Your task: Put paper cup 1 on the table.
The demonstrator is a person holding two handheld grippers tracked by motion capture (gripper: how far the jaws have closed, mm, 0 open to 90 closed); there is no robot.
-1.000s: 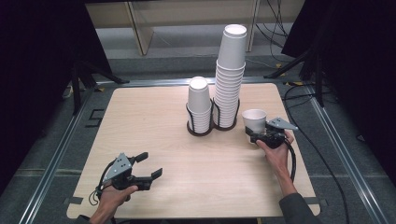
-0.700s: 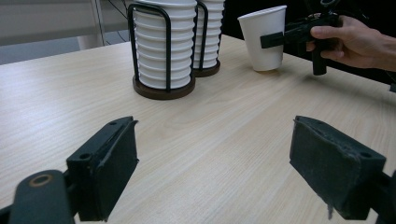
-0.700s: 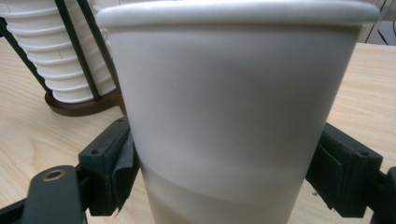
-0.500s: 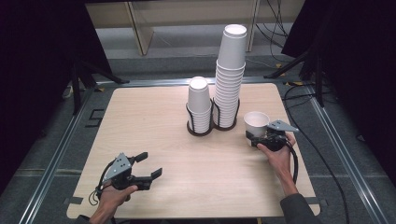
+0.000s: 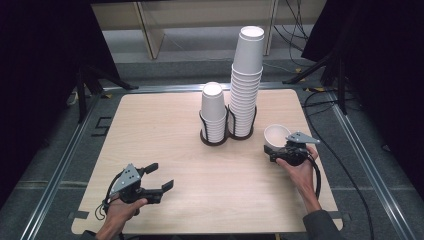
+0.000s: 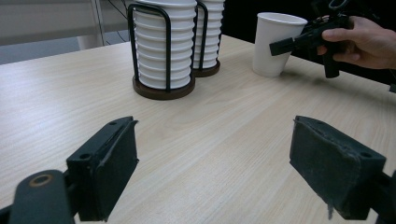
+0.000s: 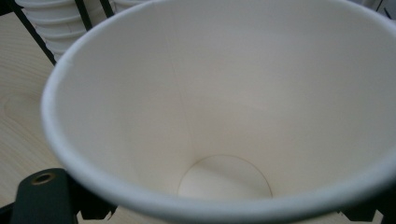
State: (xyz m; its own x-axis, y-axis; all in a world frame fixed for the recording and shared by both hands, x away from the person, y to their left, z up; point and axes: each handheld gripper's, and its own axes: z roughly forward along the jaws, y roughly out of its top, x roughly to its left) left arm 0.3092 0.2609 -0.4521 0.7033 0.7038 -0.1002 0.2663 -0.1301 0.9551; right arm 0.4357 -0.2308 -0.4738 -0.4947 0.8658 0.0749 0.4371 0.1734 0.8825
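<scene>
A white paper cup (image 5: 276, 134) stands upright at the right of the wooden table (image 5: 165, 125), just right of the cup holders. My right gripper (image 5: 276, 145) is shut on the cup's wall, and the cup's hollow inside (image 7: 219, 107) is close before that gripper's camera. In the left gripper view the same cup (image 6: 275, 42) shows with a black jaw pressed on its side. My left gripper (image 5: 159, 176) rests low near the front left edge, open, with only bare table between its pads (image 6: 112, 168).
Two black wire holders (image 5: 220, 140) stand at the table's middle back. One holds a short stack of cups (image 5: 213, 107), the other a tall stack (image 5: 246, 80). A metal frame (image 5: 360, 160) borders the table, and cables lie on the floor at right.
The right gripper and its cup have shifted slightly toward the near edge. The left gripper has stayed put.
</scene>
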